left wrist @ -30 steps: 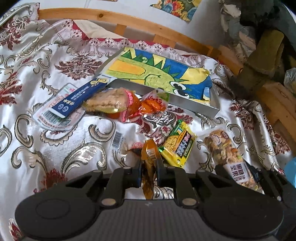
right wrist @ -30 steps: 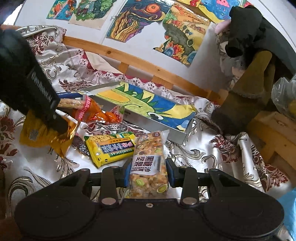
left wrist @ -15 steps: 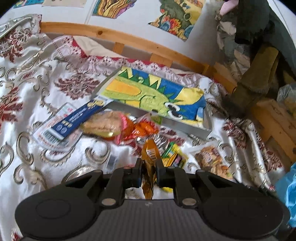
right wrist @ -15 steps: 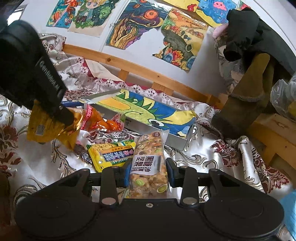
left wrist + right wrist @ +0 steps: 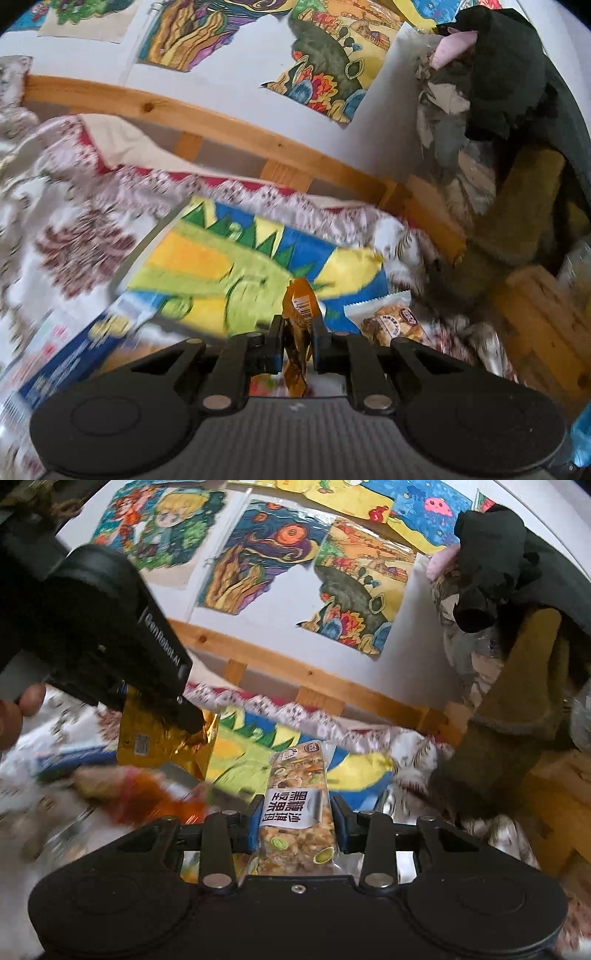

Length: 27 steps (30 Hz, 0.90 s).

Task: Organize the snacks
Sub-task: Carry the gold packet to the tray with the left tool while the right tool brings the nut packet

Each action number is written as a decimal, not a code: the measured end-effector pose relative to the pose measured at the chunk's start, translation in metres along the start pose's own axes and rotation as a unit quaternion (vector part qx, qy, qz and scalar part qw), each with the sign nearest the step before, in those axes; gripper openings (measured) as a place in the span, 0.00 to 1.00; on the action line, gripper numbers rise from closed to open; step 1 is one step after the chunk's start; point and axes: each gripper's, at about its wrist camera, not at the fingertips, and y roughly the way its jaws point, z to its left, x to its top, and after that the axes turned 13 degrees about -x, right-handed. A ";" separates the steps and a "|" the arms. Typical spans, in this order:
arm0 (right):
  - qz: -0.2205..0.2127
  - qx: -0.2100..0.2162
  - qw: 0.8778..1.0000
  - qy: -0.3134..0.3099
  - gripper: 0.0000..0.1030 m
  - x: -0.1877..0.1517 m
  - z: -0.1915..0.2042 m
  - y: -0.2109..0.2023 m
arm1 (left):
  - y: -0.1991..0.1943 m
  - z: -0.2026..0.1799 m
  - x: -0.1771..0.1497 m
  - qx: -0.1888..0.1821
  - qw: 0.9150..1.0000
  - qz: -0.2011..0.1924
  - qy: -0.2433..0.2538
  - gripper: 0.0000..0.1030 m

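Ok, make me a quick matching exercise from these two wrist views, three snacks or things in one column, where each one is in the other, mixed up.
Things:
1. golden packet
2. nut bar
3. dinosaur box

Places:
A. lying on the patterned bedspread
B. clamped in the left gripper
C. clamped in the right gripper

Pairs: 1-B, 2-C, 3-A

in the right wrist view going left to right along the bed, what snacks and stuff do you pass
person's hand → gold snack packet held by the left gripper → nut bar held in the right gripper → olive-brown garment at the far right
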 end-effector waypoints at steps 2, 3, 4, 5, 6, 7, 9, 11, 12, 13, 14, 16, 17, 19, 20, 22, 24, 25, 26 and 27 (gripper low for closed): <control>0.004 0.004 1.000 0.008 0.38 0.009 -0.003 0.026 | 0.022 0.005 0.012 -0.003 1.000 -0.008 0.004 0.15; 0.007 0.008 1.000 0.011 0.38 0.013 -0.004 0.041 | 0.032 0.008 0.017 -0.005 1.000 -0.011 0.004 0.15; 0.010 0.012 1.000 0.013 0.38 0.017 -0.005 0.054 | 0.042 0.011 0.021 -0.008 1.000 -0.013 0.002 0.15; 0.014 0.015 1.000 0.015 0.38 0.021 -0.006 0.069 | 0.051 0.015 0.024 -0.009 1.000 -0.013 0.000 0.15; 0.018 0.017 1.000 0.017 0.38 0.023 -0.006 0.081 | 0.061 0.020 0.027 -0.008 1.000 -0.013 -0.006 0.15; 0.024 0.020 0.999 0.017 0.38 0.025 -0.006 0.094 | 0.069 0.025 0.030 -0.008 1.000 -0.013 -0.012 0.14; 0.036 0.026 0.999 0.017 0.38 0.026 -0.003 0.115 | 0.086 0.035 0.032 -0.010 0.999 -0.012 -0.030 0.14; 0.049 0.026 0.998 0.014 0.38 0.024 -0.001 0.133 | 0.099 0.044 0.033 -0.008 0.999 -0.009 -0.051 0.15; 0.055 0.026 0.998 0.013 0.38 0.022 0.000 0.141 | 0.105 0.048 0.032 -0.009 0.998 -0.007 -0.060 0.14; 0.059 0.026 0.998 0.011 0.38 0.020 0.002 0.148 | 0.111 0.051 0.031 -0.010 0.998 -0.005 -0.064 0.14; 0.064 0.023 0.998 0.007 0.38 0.018 0.005 0.155 | 0.116 0.052 0.030 -0.009 0.998 -0.002 -0.064 0.14; 0.070 0.021 0.997 0.000 0.38 0.013 0.009 0.164 | 0.123 0.054 0.027 -0.007 0.998 0.004 -0.061 0.15; 0.075 0.020 0.997 -0.003 0.38 0.010 0.011 0.169 | 0.126 0.055 0.024 -0.007 0.998 0.007 -0.062 0.14; 0.085 0.019 0.996 -0.003 0.38 0.005 0.012 0.175 | 0.130 0.058 0.019 -0.003 0.998 0.013 -0.063 0.14; 0.090 0.019 0.996 -0.001 0.38 0.002 0.013 0.177 | 0.131 0.059 0.017 0.000 0.998 0.015 -0.065 0.15; 0.100 0.016 0.995 0.003 0.38 -0.003 0.013 0.180 | 0.133 0.062 0.012 0.010 0.997 0.018 -0.074 0.15; 0.108 0.014 0.994 0.007 0.38 -0.007 0.012 0.183 | 0.132 0.062 0.010 0.020 0.997 0.018 -0.073 0.15; 0.111 0.013 0.994 0.008 0.38 -0.009 0.011 0.184 | 0.131 0.063 0.010 0.024 0.997 0.018 -0.075 0.16; 0.114 0.010 0.993 0.008 0.39 -0.011 0.011 0.185 | 0.131 0.063 0.010 0.028 0.996 0.019 -0.077 0.16; 0.115 0.007 0.993 0.007 0.39 -0.012 0.011 0.185 | 0.132 0.064 0.010 0.034 0.996 0.022 -0.078 0.16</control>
